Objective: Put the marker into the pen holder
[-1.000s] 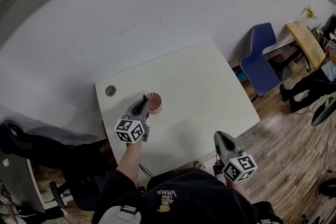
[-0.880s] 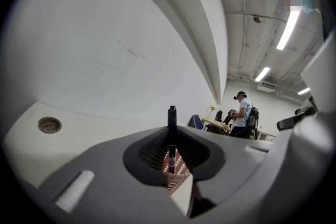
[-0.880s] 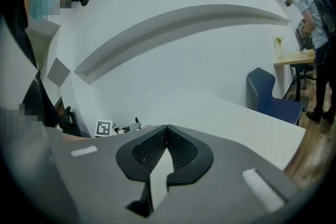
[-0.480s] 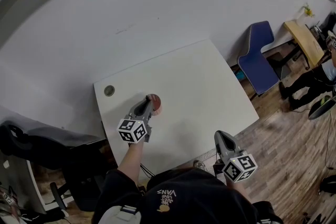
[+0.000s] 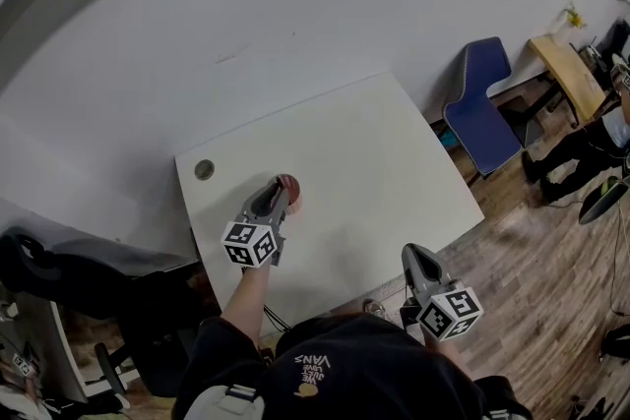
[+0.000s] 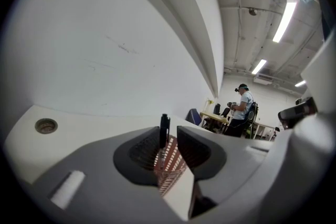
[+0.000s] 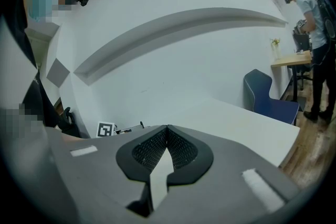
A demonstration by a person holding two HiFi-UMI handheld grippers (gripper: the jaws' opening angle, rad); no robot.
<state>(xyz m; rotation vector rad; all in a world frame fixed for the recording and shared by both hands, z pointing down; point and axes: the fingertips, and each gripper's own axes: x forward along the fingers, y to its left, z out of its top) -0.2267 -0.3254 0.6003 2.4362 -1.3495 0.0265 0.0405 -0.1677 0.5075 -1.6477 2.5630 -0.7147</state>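
Note:
A red mesh pen holder (image 5: 291,193) stands on the white table (image 5: 374,162), left of its middle. My left gripper (image 5: 279,192) hangs right over it. In the left gripper view a black marker (image 6: 164,131) stands upright between the jaws, its lower end down inside the pen holder (image 6: 170,162). The marker leans against the left pad, and a gap shows between it and the right pad, so the left gripper (image 6: 169,136) is open. My right gripper (image 5: 413,259) is off the table's near edge, its jaws (image 7: 167,131) shut on nothing.
A round cable grommet (image 5: 204,169) sits in the table's far left corner. A blue chair (image 5: 482,108) and a wooden table (image 5: 566,74) stand to the right, with a person (image 7: 310,34) there. A black office chair (image 5: 59,270) is at my left.
The left gripper has stayed over the pen holder with hardly any shift. The right gripper has not moved.

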